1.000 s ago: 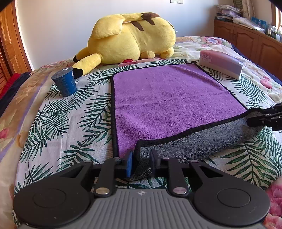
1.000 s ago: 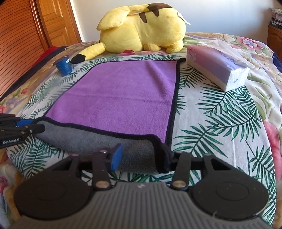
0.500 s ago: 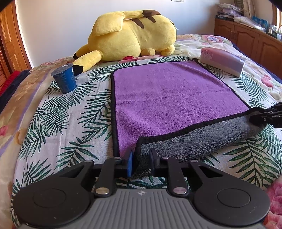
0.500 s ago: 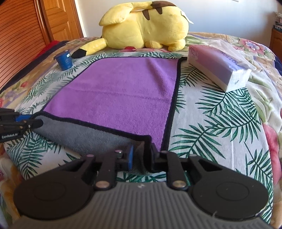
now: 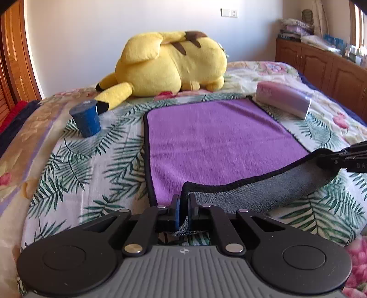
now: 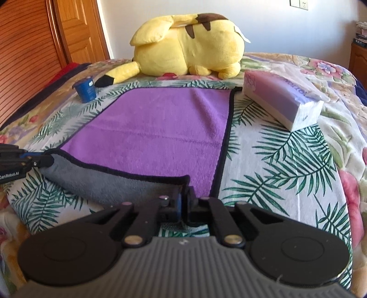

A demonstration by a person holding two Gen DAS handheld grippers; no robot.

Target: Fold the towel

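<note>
Bedroom in a private home. Bed [image 5: 68, 174] made up with a palm-leaf and floral quilt, carrying a large yellow plush toy [image 5: 169, 66], a small blue cup [image 5: 86, 119] and a wrapped tissue pack [image 6: 284, 98]. Wooden panelled door [image 6: 78, 29] and slatted wardrobe front [image 6: 25, 59] to one side, low wooden cabinets [image 5: 321, 64] stacked with folded linens to the other, wall socket [image 5: 229, 12] on a plain white wall.
</note>
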